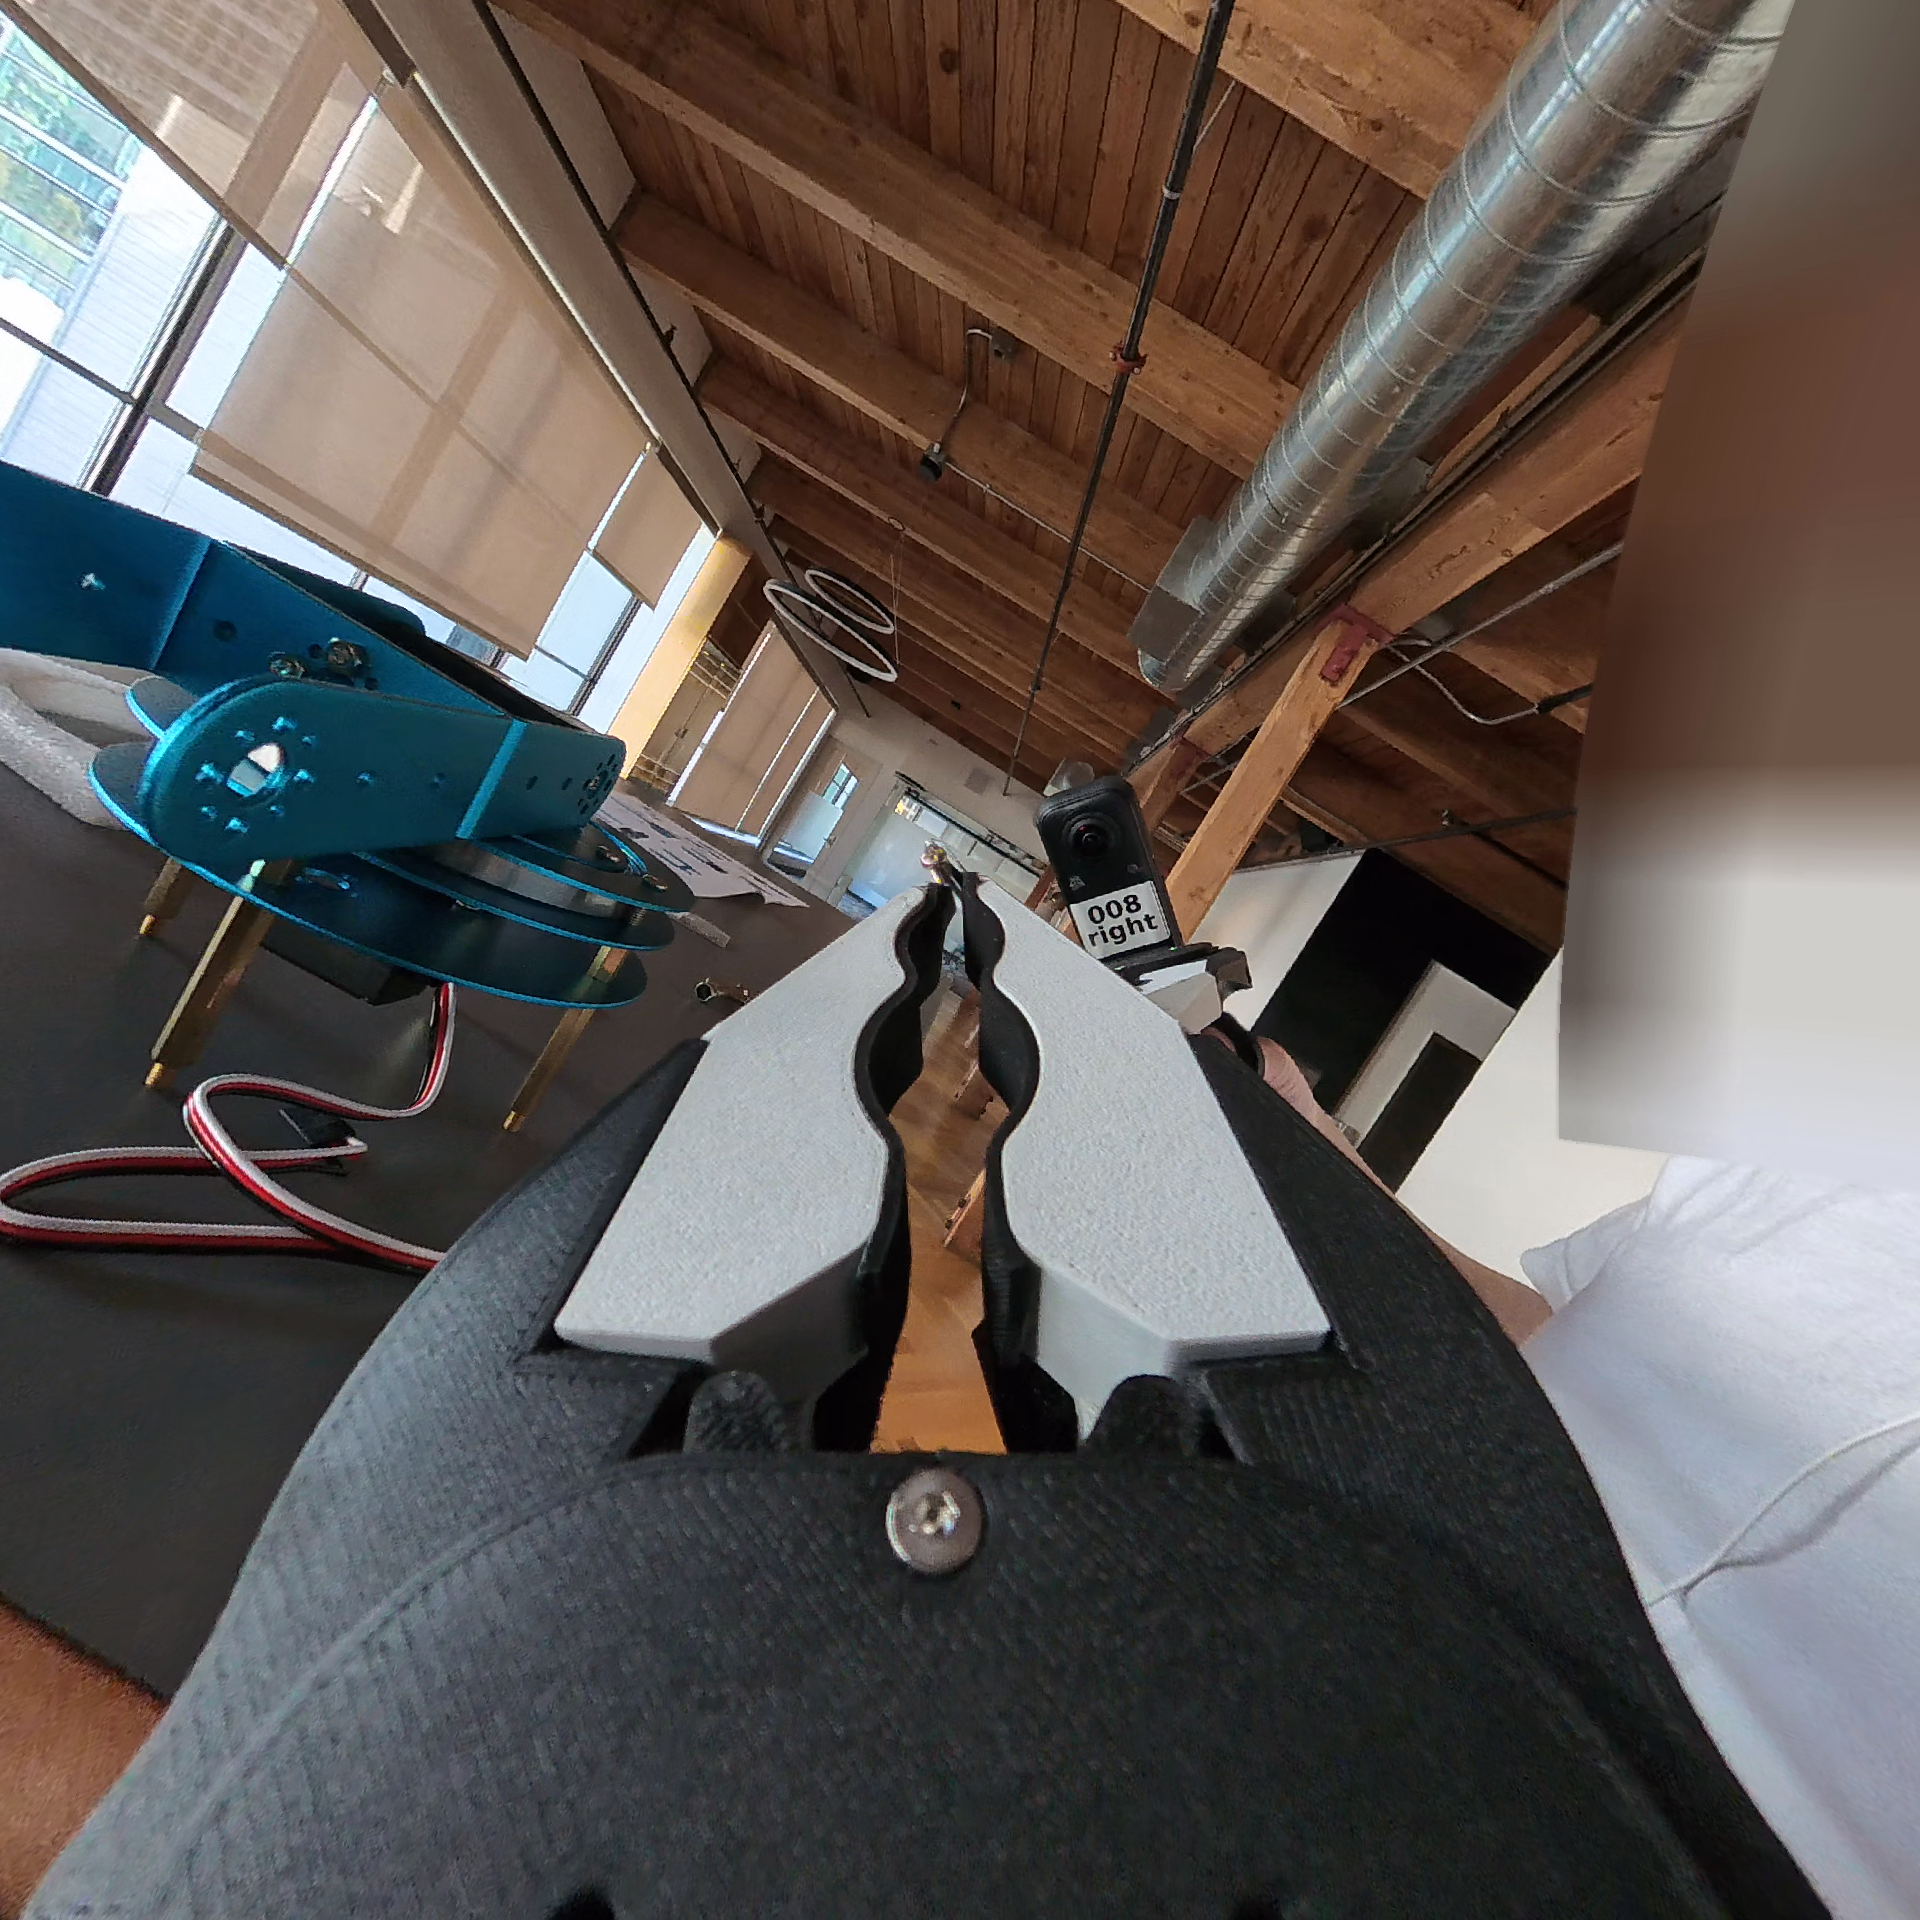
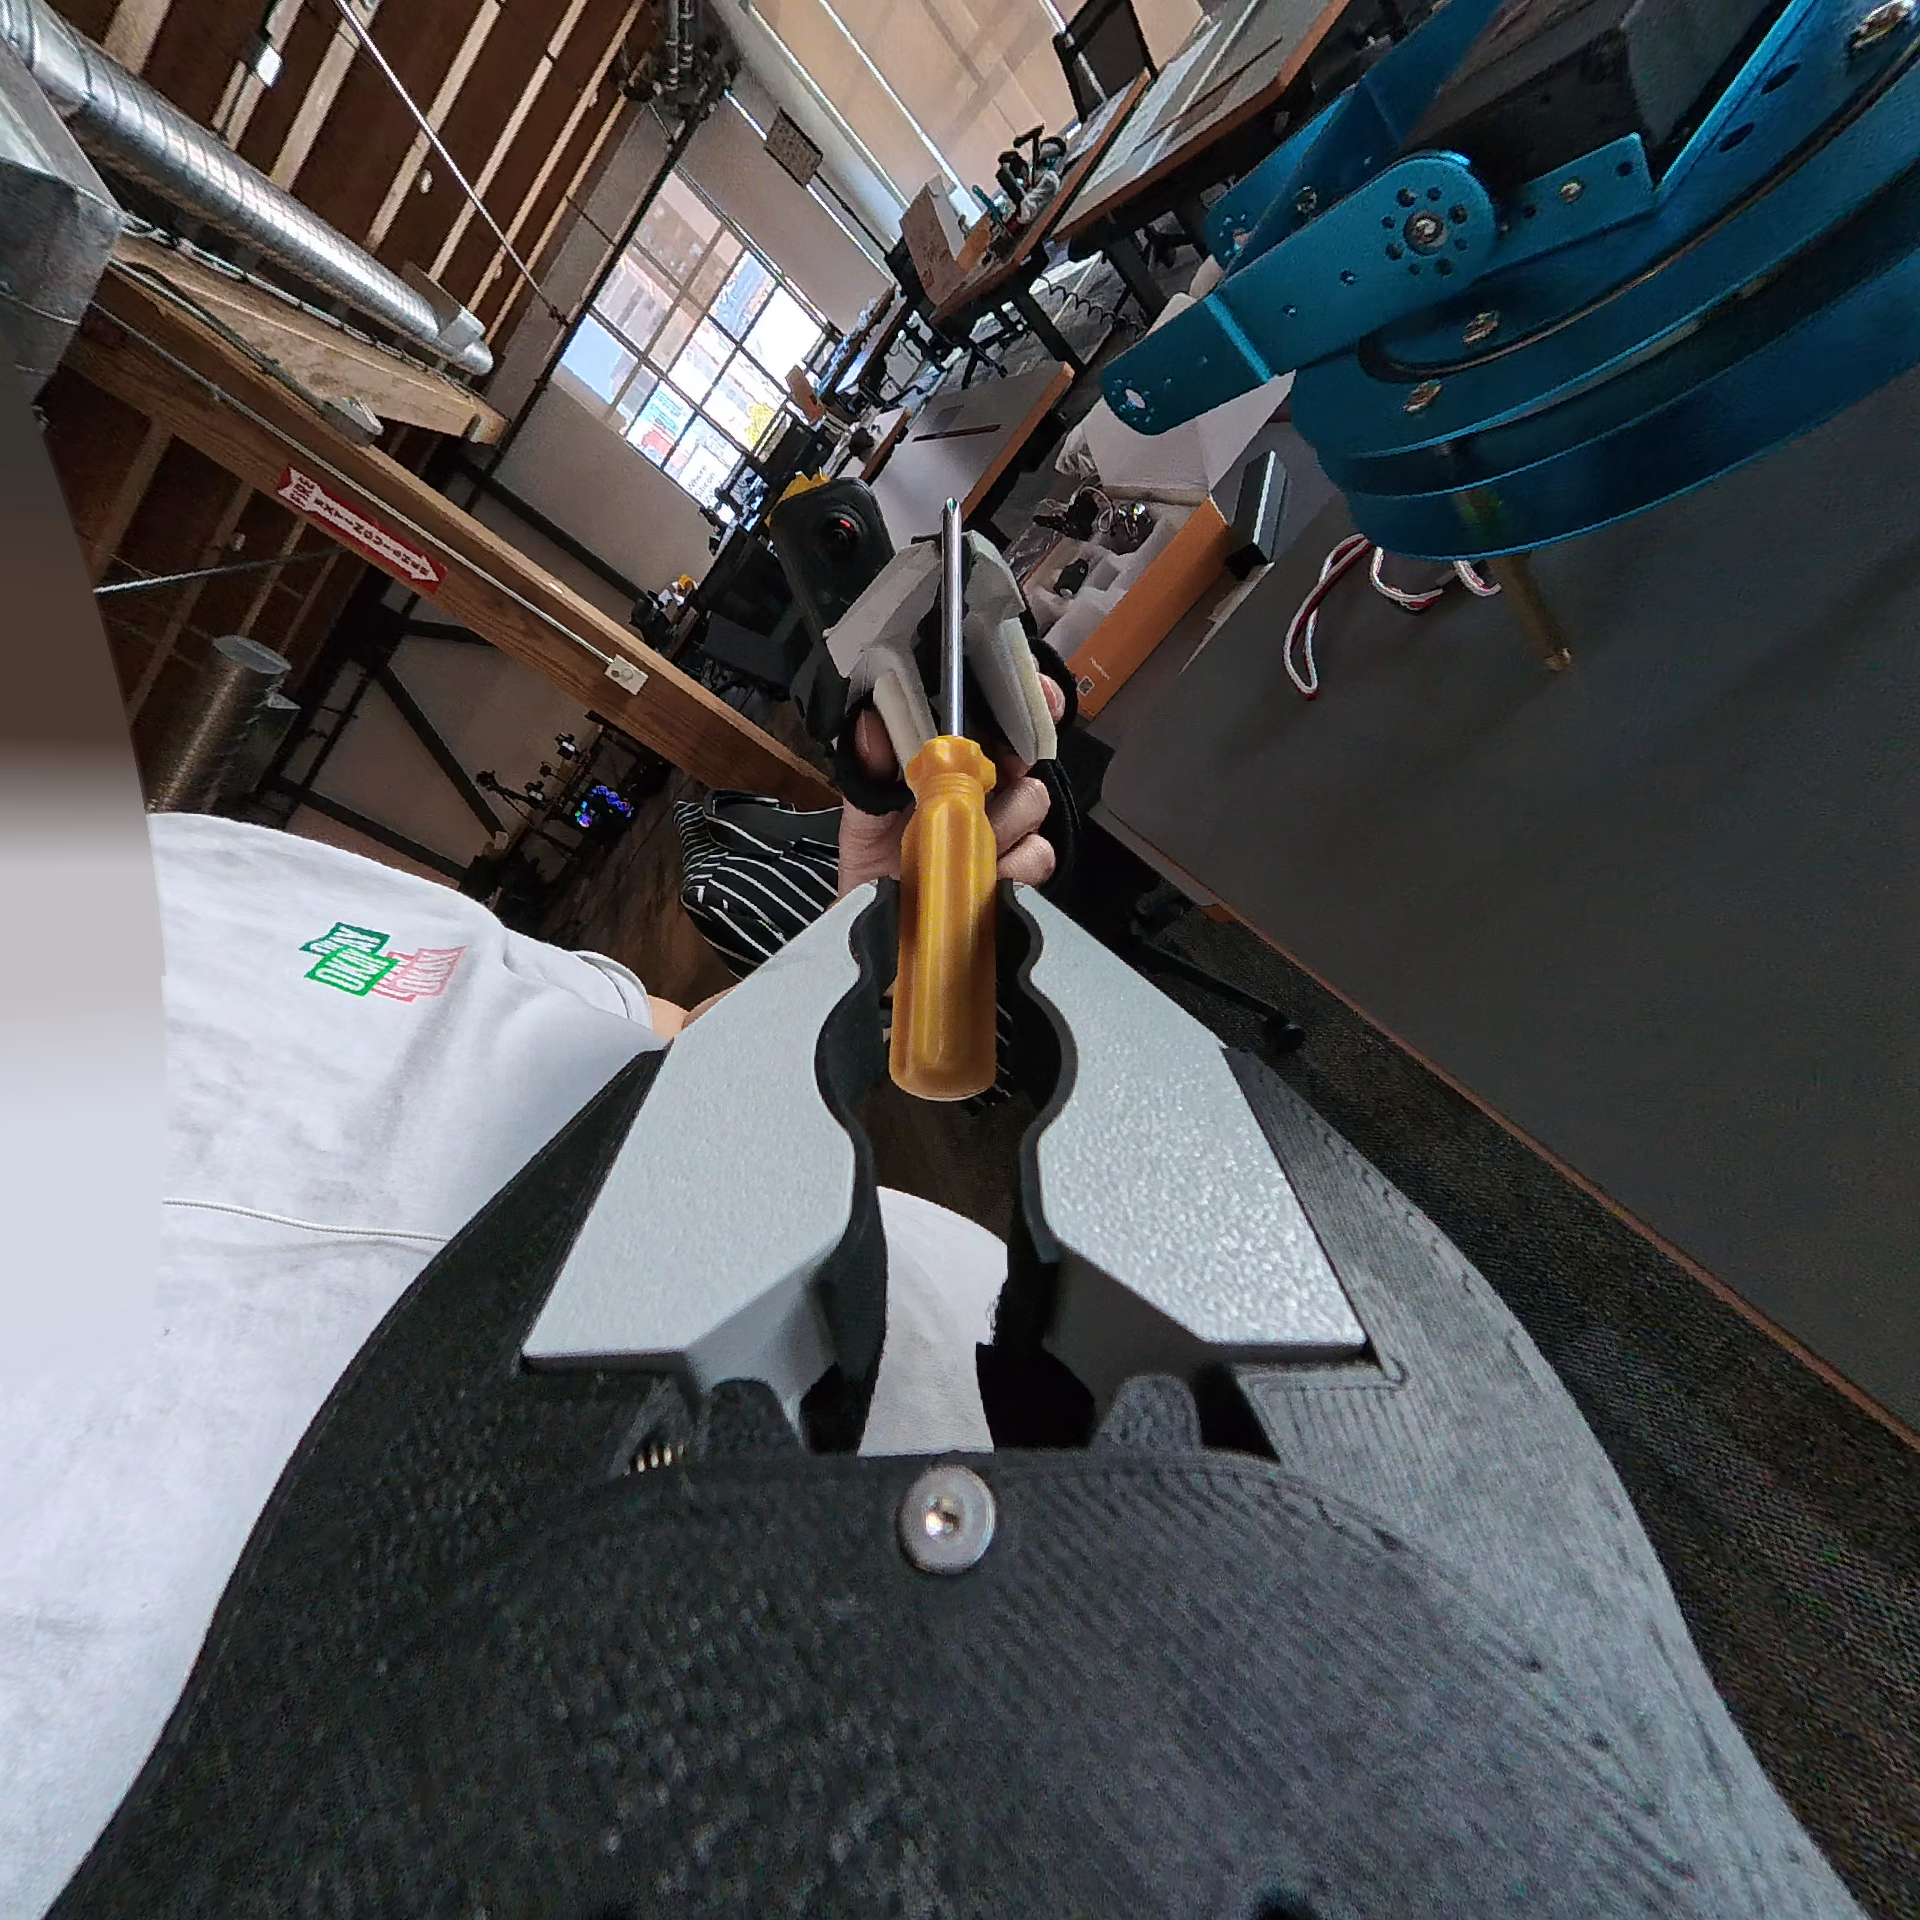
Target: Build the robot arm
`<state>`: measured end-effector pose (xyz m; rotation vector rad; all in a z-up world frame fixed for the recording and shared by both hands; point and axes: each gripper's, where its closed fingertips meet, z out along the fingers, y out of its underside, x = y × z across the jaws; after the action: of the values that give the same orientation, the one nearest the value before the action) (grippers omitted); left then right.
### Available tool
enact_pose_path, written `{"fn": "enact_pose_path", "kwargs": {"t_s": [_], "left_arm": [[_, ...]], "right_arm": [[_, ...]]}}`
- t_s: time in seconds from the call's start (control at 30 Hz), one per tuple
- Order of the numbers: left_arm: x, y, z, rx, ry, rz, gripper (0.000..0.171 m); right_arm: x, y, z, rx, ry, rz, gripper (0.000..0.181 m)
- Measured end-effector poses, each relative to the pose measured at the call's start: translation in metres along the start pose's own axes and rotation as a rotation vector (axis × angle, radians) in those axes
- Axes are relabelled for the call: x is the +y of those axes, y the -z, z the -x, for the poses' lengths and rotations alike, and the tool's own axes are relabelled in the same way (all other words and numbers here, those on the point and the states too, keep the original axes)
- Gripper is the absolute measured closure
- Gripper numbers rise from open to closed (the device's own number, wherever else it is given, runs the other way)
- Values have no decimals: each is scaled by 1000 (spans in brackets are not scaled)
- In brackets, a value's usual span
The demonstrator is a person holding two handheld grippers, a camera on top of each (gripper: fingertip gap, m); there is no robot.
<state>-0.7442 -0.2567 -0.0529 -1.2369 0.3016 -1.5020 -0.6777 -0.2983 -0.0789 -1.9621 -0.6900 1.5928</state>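
Note:
My right gripper (image 2: 943, 914) is shut on the yellow handle of a screwdriver (image 2: 943, 935). Its steel shaft points forward to the tips of my left gripper (image 2: 951, 545), held by a hand just beyond. In the left wrist view my left gripper (image 1: 948, 888) is shut, with a small shiny metal piece (image 1: 934, 856), a screw by its look, pinched at its tips. The right gripper's camera (image 1: 1091, 831) shows right behind those tips; the screwdriver is hidden there. Both grippers are held in the air beside the table.
A blue metal robot-arm kit (image 1: 364, 769) on brass standoffs stands on a dark mat (image 1: 156, 1403), also in the right wrist view (image 2: 1558, 312). A red, white and black cable (image 1: 208, 1164) trails from it. The person's white shirt (image 2: 312, 1143) is close behind. An orange box (image 2: 1153, 603) lies farther off. Tip to tip, the grippers are about 9 cm apart.

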Motion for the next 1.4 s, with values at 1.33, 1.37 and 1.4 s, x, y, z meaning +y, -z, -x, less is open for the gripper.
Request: {"fn": "enact_pose_path", "kwargs": {"t_s": [1.33, 1.37, 1.4], "left_arm": [[-20, 145, -67, -717, -382, -65, 159], [-10, 153, -77, -767, -385, -83, 156], [0, 159, -87, -801, -378, -94, 155]], "right_arm": [[26, 123, -58, 86, 221, -16, 164], [30, 133, -60, 96, 230, -4, 164], [32, 144, -60, 108, 249, 5, 164]]}}
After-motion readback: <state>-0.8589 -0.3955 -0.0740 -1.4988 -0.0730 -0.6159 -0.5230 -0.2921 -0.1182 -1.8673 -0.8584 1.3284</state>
